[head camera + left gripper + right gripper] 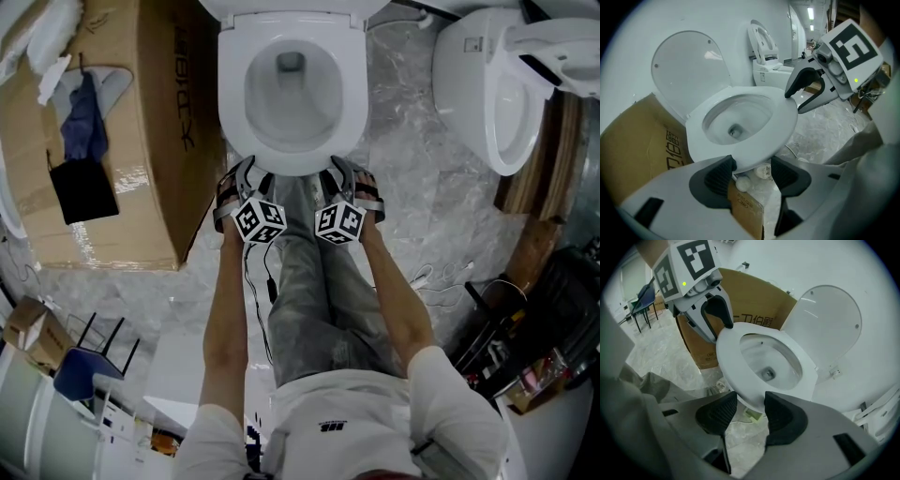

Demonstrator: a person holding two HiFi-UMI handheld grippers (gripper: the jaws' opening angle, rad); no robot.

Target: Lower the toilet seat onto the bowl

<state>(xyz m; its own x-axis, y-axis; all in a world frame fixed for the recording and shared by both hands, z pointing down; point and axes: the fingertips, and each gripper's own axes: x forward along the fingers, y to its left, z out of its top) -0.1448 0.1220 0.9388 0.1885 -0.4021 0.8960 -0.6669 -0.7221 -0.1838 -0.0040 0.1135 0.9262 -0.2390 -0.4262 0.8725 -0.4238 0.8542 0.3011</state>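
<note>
The white toilet seat lies flat on the bowl, and the lid stands upright behind it. Both grippers are at the seat's front rim. My left gripper is open, its dark pads wide apart, with the rim just beyond them and untouched. My right gripper also stands open, and the seat's front edge sits at the mouth of its jaws. From the other side, each one, the right gripper and the left gripper, straddles the rim.
A large cardboard box stands close on the toilet's left. A second toilet is at the right. The person's legs are right in front of the bowl. Cables trail on the marble floor, and a blue chair is at lower left.
</note>
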